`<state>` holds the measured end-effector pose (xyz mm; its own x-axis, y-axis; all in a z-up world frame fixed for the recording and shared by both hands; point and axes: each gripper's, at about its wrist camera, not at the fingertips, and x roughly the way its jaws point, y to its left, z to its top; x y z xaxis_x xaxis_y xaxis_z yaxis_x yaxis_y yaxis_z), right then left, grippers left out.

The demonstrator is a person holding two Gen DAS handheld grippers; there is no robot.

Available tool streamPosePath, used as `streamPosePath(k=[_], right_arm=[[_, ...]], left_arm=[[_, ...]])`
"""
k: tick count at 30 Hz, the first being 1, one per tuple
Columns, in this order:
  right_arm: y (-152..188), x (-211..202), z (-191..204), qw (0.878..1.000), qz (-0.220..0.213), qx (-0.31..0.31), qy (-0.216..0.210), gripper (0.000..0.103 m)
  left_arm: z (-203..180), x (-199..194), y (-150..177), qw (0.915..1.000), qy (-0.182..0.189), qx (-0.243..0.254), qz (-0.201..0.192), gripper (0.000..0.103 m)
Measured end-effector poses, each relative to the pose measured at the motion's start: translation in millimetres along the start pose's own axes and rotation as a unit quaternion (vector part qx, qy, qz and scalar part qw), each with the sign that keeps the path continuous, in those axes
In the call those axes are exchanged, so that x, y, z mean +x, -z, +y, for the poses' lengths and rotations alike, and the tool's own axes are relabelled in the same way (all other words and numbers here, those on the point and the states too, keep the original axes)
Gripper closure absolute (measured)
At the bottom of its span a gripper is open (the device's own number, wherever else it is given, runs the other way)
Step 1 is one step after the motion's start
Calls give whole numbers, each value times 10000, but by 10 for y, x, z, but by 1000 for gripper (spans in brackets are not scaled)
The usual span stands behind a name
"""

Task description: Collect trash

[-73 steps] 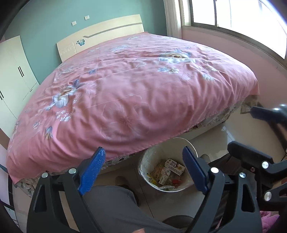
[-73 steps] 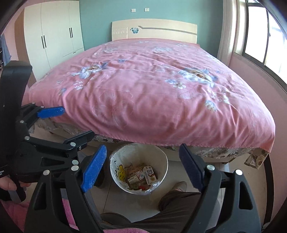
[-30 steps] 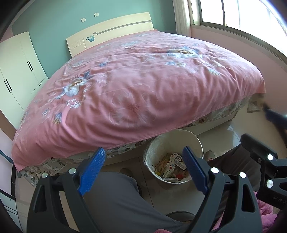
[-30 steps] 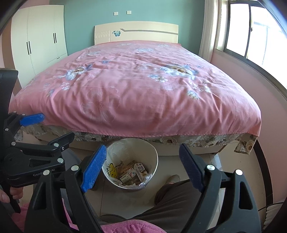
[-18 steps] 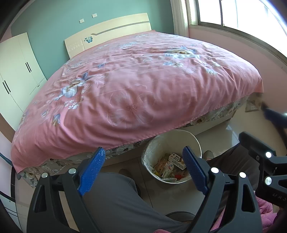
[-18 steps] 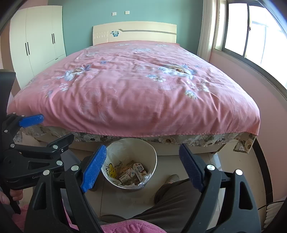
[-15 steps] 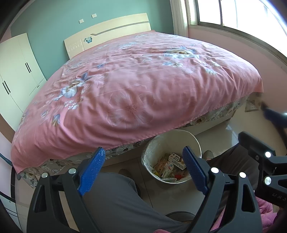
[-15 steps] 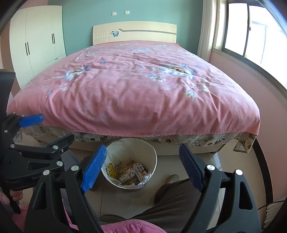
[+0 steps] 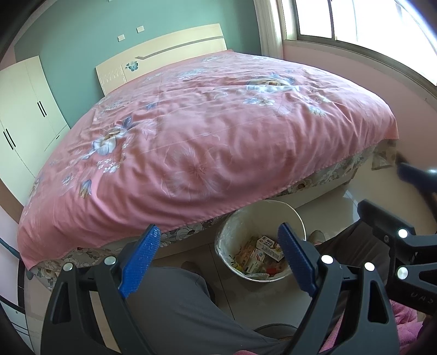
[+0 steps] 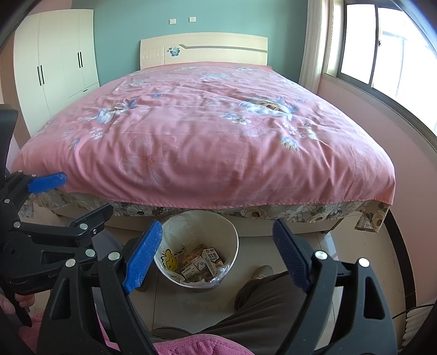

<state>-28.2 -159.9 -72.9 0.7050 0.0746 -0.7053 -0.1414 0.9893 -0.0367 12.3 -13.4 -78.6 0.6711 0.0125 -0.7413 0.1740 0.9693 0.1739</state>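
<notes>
Trash [image 10: 202, 263], mostly small cartons, is lying in the bottom of the white lined wastebasket [image 10: 232, 234] that is standing on the tiled floor [image 10: 352, 254] just at the near edge of the bed [image 10: 207, 136]. The left gripper [image 9: 218, 259] and the right gripper [image 10: 215, 254] are both hovering above it with jaws spread wide apart, holding nothing

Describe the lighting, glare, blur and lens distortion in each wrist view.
Left wrist view: daylight from the window blows out the panes; the bed bulges from fisheye warp; the right gripper's upper finger is blurred at the frame edge. Right wrist view: window overexposed, wardrobe edges bowed, bin sharp; corners vignetted black.
</notes>
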Motion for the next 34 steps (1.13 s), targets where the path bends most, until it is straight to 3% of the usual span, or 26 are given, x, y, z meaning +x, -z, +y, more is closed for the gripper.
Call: streamPosePath(k=[34], right_arm=[[-30,-23,-2,10000,-32,5,13,21]], left_arm=[[3,-64,-67,9999,31,32,-112,13]])
